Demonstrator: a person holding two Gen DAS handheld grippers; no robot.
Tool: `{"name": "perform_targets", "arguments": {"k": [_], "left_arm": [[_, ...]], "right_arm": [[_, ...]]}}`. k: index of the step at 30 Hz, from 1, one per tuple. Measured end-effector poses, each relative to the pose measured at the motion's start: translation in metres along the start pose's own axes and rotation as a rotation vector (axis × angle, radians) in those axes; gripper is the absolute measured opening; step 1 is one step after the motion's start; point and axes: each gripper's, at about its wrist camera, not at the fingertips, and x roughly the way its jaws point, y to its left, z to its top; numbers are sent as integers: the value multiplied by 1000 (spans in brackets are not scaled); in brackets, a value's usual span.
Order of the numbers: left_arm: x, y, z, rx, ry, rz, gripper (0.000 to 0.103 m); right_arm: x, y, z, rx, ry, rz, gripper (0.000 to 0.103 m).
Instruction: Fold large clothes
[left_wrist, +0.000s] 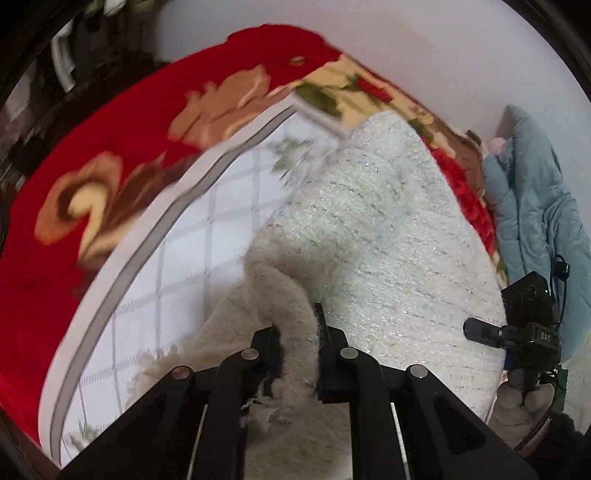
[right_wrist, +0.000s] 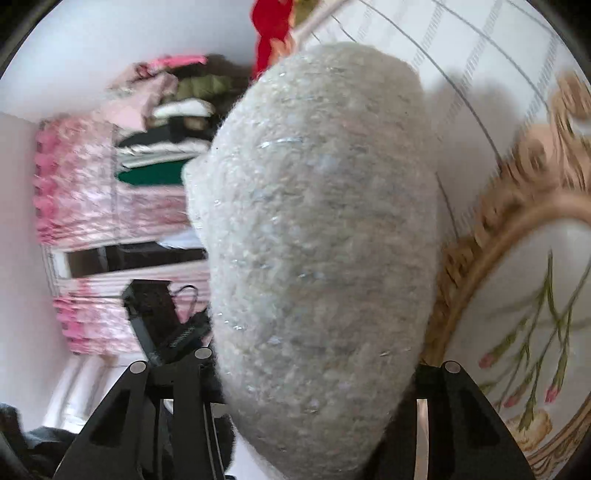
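Note:
A large white knit garment (left_wrist: 388, 240) with glittery threads lies bunched on the bed. Its fuzzy cream edge (left_wrist: 280, 295) rises between the jaws of my left gripper (left_wrist: 297, 325), which is shut on it. At the right of the left wrist view, a gloved hand (left_wrist: 517, 406) holds my right gripper (left_wrist: 480, 330) at the garment's far edge. In the right wrist view the garment (right_wrist: 321, 221) bulges up and fills the whole gap between the fingers of the right gripper (right_wrist: 317, 354). The cloth hides that gripper's fingertips, and it looks gripped as a thick bundle.
Under the garment is a white sheet with a grey grid (left_wrist: 207, 240), on a red floral blanket (left_wrist: 110, 147). A light blue jacket (left_wrist: 535, 206) lies by the wall. A stack of folded clothes (right_wrist: 173, 122) sits on pink patterned bedding (right_wrist: 85, 184).

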Motion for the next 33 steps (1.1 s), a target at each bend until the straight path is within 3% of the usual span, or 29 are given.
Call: {"name": "perform_targets", "arguments": {"k": [5, 10, 15, 19, 23, 26, 27, 29, 30, 32, 33], "left_arm": [[37, -51, 65, 53, -27, -72, 9], [112, -123, 113, 113, -16, -151, 9], [187, -196, 131, 171, 42, -189, 9], [221, -236, 128, 213, 81, -198, 9], [241, -257, 120, 250, 120, -151, 9], [245, -261, 113, 286, 129, -71, 15], [244, -265, 109, 307, 128, -50, 18], [238, -269, 106, 323, 106, -14, 22], [233, -271, 104, 330, 91, 7, 33], [220, -273, 100, 352, 56, 33, 63], [213, -275, 98, 369, 42, 62, 92]], "right_arm": [[-62, 3, 49, -9, -116, 22, 48], [-156, -30, 104, 23, -250, 0, 48], [-243, -81, 156, 72, -337, -46, 48], [-300, -116, 183, 103, -376, -89, 48], [-342, -147, 208, 142, -371, -120, 52], [-344, -160, 214, 166, -332, -181, 64], [-345, -159, 216, 171, -315, -228, 73], [-346, -152, 215, 174, -295, -308, 79], [-346, -146, 215, 175, -285, -370, 91], [-345, -123, 212, 148, -293, -519, 98], [-345, -113, 208, 118, -296, -606, 100]]}}
